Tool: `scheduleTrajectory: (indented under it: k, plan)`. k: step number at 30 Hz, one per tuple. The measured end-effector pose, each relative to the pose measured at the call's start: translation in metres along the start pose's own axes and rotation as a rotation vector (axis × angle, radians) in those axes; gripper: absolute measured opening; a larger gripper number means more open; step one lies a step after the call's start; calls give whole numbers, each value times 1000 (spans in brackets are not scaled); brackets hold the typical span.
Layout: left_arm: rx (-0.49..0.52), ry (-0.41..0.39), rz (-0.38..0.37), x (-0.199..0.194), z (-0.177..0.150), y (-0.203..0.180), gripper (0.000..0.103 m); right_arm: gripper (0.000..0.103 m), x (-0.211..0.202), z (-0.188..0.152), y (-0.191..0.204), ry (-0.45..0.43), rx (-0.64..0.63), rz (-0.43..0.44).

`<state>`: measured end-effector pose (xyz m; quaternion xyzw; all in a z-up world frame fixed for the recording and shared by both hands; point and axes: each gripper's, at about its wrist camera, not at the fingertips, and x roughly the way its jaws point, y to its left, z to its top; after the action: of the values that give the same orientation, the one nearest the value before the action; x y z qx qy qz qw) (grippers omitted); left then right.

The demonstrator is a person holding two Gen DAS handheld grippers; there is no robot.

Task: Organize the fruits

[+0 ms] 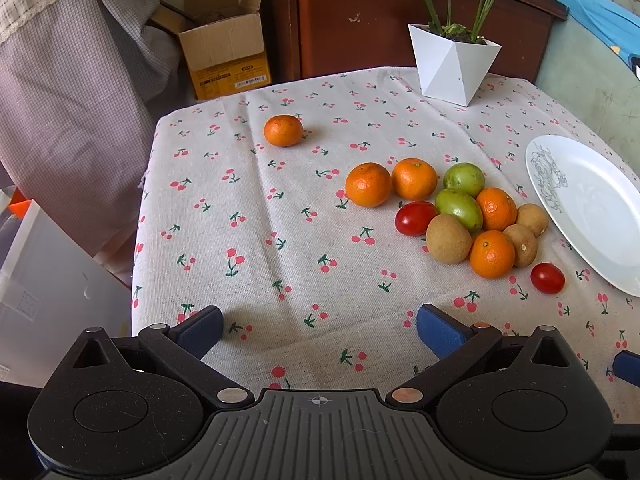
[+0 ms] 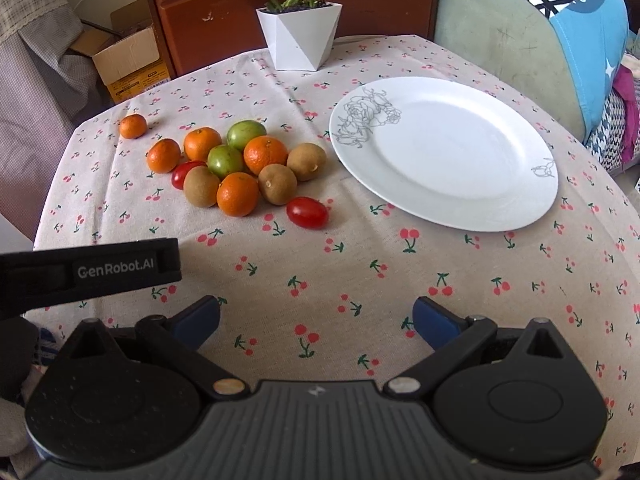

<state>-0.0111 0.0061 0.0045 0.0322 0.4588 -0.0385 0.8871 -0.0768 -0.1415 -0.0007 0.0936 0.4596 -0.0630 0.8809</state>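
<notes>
1. A small table under a cherry-print cloth point(image 2: 360, 280) fills both views, with a wooden cabinet, a cardboard box and a white planter point(image 2: 298, 36) behind it.
2. Nearest the cameras, both tools hover low over bare cloth. The left gripper point(image 1: 320, 330) has its blue pads spread wide with nothing between them; the right gripper point(image 2: 316, 320) is likewise spread and empty.
3. In the right view the left tool's black body point(image 2: 92, 270) pokes in from the left, so the two sit side by side at the near edge.
4. The closest fruit is a red tomato point(image 2: 307, 211), lying ahead of the right gripper and barely left of its centre line, its long axis running roughly across the line of approach. From the left gripper the same tomato point(image 1: 547, 278) lies far off to the right.
5. Just beyond it sits the pile point(image 2: 236, 164): oranges, brown fruits, green fruits and a second tomato, touching one another.
6. A lone orange point(image 1: 283, 130) lies farther out, almost straight ahead of the left gripper and well apart from the pile.
7. The plate point(image 2: 444, 152) is empty, ahead and right of the right gripper, just beside the pile.
8. I judge the right gripper better placed for the near tomato and the plate, and the left for the lone orange.
</notes>
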Motion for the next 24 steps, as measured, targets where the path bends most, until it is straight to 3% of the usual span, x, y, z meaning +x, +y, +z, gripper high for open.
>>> scheduleTrajectory:
  k: [14, 24]
  plan:
    - [-52, -7, 20, -16, 4, 17, 103, 102, -5, 14, -16, -39, 101, -42]
    - [-28, -6, 27, -22, 1, 13, 103, 101, -4, 17, -6, -34, 70, -64]
